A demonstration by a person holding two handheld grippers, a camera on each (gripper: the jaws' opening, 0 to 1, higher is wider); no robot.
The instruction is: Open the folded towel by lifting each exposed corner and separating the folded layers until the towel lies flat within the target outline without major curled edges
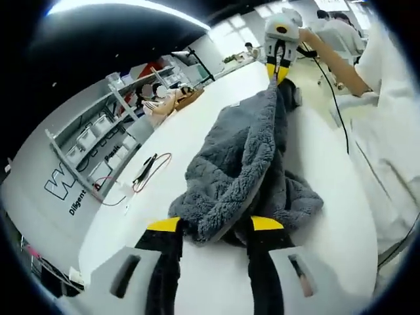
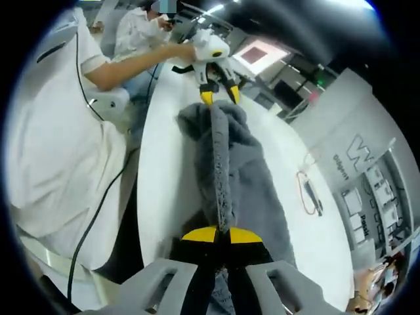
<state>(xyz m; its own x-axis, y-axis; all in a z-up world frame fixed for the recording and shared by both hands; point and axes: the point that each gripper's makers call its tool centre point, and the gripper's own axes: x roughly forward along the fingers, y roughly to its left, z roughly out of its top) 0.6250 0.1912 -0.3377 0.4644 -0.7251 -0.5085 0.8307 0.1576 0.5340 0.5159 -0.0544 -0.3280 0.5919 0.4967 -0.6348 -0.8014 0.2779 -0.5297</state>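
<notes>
A fluffy grey towel [image 1: 243,157] hangs stretched between my two grippers above the white table [image 1: 321,157]. In the left gripper view my left gripper [image 1: 215,224] holds a thick bunched end between its yellow-tipped jaws. At the far end my right gripper [image 1: 277,72] pinches the other end. In the right gripper view the towel [image 2: 230,164] runs as a taut ridge from my right gripper [image 2: 222,235], shut on its edge, up to the left gripper [image 2: 220,96]. Loose folds sag onto the table [image 2: 164,170] on both sides.
A person in white [image 1: 387,131] stands along one table edge, arm reaching to a gripper. A red and black cable [image 1: 147,174] lies on the table beside the towel. Shelves with bins [image 1: 98,138] stand beyond the table's other edge.
</notes>
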